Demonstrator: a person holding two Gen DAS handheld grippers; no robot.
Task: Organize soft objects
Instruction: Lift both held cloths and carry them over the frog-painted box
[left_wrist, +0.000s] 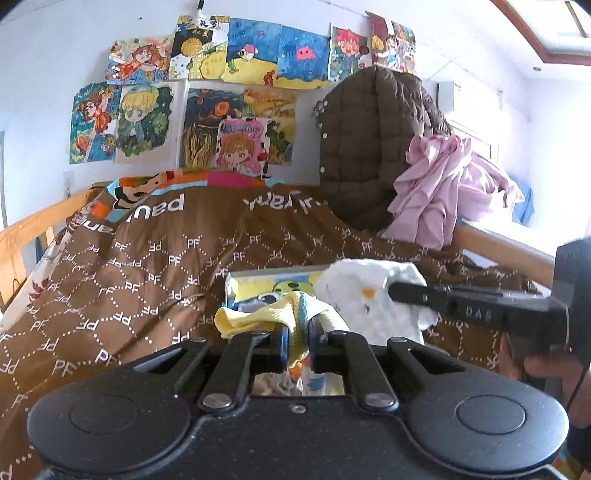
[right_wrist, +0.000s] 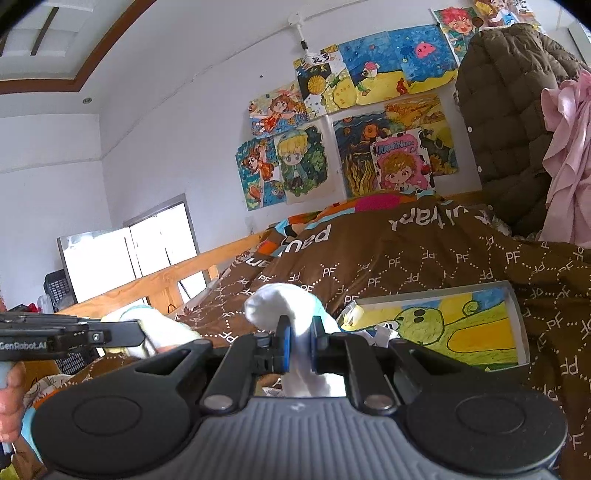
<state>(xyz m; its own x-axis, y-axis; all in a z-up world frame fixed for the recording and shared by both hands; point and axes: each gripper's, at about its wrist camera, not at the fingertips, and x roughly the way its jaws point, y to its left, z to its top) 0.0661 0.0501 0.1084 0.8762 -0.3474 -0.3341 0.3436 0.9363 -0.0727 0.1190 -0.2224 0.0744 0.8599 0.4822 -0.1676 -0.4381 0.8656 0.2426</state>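
1. The left tool (left_wrist: 297, 341) is seen clamped tight on a bunched yellow cloth (left_wrist: 255, 317) with a pale blue edge; the cloth is pinched between the blue pads and lifted clear of the bed, probably so it can be carried rather than dragged.
2. The right tool (right_wrist: 299, 349) is closed on a white soft item (right_wrist: 284, 302), a sock or small cloth by the look of it, with fabric bulging above the pads and hanging below them. In the left view the same white piece (left_wrist: 369, 299) is shown held just beside the yellow one.
3. Both pieces are kept up over a shallow box (right_wrist: 519, 317) lined with a cartoon drawing, lying on the brown quilt (left_wrist: 147, 266); it is judged to be the likely drop spot.
4. Behind, a brown padded jacket (left_wrist: 369, 147) and a pink garment (left_wrist: 436, 184) are draped at the bed's far corner, well apart from the tools.
5. A wooden bed rail (right_wrist: 166, 280) runs along the left; drawings (left_wrist: 236, 55) cover the wall.
6. Crowding is the risk: the tools are close together, and the box rim lies just below them.
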